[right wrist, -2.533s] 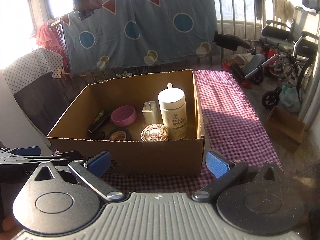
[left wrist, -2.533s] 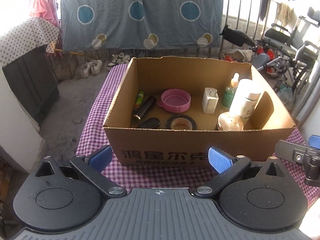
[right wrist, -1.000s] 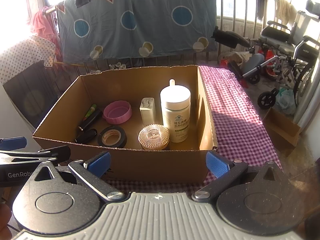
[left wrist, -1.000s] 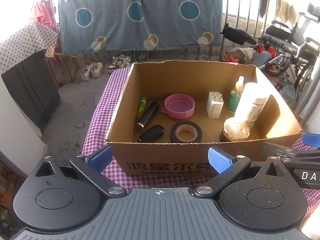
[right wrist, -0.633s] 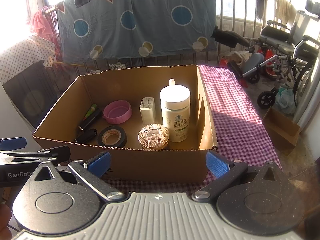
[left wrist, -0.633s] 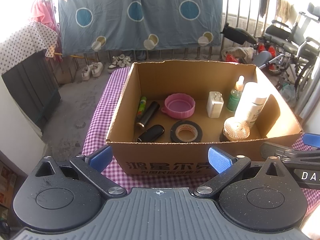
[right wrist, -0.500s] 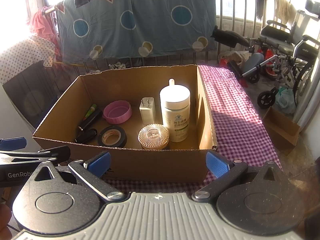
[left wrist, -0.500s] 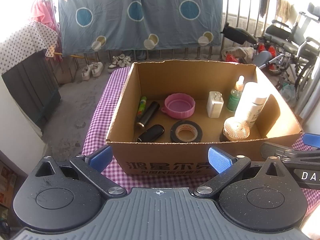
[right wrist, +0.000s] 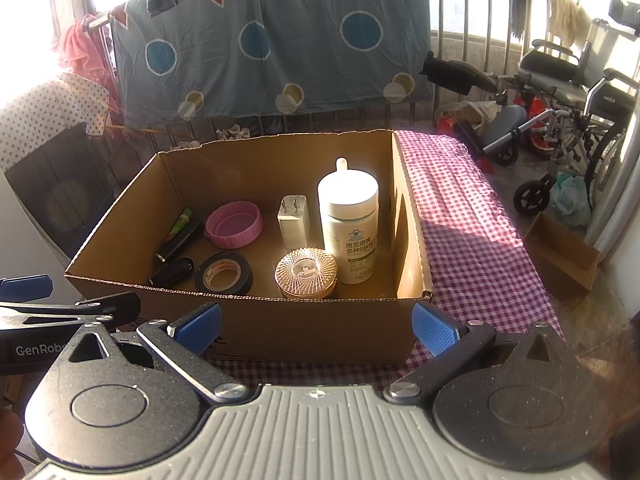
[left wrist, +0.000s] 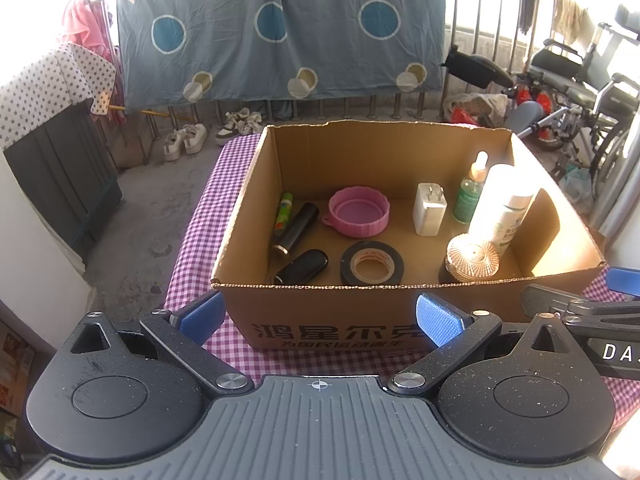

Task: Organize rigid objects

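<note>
Bench [right wrist: 472,216]: covered in purple-and-white check cloth; carries the box; bare cloth stretches right of the box, half in sun, half in shade.
Box [left wrist: 360,320]: open cardboard carton, flaps gone, standing on the bench; dark printed characters on its near wall; every task item lies inside it.
White bottle [right wrist: 350,224]: tallest item, upright near the right wall, sunlit cap.
Green bottle [left wrist: 470,194]: dropper-topped, upright just behind the white bottle, toward the far right corner.
Pink lid [left wrist: 359,211]: lying open side up, centre of the box floor, toward the far wall.
Tape [left wrist: 372,264]: black roll lying flat, near wall, centre.
Glass jar [right wrist: 306,273]: ribbed, round lid, near wall, just beside the white bottle on its left.
Charger [left wrist: 429,209]: white plug block, prongs up, between pink lid and green bottle.
Black tube [left wrist: 297,229]: lying flat at left, beside a slim green tube [left wrist: 283,213] nearer the left wall.
Black case [left wrist: 301,267]: small, rounded, lying at the near left corner.
Left hand-held gripper [left wrist: 318,316]: released, blue pads wide apart, grasping nothing, held low before the box's near wall.
Right hand-held gripper [right wrist: 316,328]: likewise spread wide, nothing between its pads, in front of the near wall toward the right corner.
</note>
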Tool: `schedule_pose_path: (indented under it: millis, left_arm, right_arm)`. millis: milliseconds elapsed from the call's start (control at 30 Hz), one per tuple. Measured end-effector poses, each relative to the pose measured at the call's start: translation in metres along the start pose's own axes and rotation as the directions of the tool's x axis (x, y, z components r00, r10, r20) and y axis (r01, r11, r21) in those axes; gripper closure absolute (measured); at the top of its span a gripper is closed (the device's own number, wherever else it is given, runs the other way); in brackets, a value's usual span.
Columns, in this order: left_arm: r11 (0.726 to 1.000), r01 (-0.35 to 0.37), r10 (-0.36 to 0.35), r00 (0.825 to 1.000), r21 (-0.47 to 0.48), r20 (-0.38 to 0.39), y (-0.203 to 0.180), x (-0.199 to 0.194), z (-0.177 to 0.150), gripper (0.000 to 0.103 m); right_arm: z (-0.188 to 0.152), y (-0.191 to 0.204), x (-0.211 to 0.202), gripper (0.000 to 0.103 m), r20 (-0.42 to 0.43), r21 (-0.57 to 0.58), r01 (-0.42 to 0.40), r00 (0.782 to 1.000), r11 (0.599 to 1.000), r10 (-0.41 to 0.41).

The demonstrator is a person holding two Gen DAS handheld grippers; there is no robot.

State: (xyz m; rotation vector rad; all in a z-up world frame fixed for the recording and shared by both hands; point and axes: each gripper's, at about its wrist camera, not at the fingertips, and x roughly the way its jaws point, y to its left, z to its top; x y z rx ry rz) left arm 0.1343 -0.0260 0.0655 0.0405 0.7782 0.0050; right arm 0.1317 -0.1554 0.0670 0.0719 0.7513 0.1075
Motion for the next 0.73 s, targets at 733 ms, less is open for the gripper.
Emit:
schedule_pose_path:
  millis: [733]
  left_arm:
    - [1.0,-0.001,0.001,1.0,-0.001,-0.002,-0.0003,-0.0002,0.0006,0.001]
  right_arm:
    - [-0.0044,0.0013,-0.0044,0.0,-0.002,0.014,0.008,1.0,1.0,-0.008]
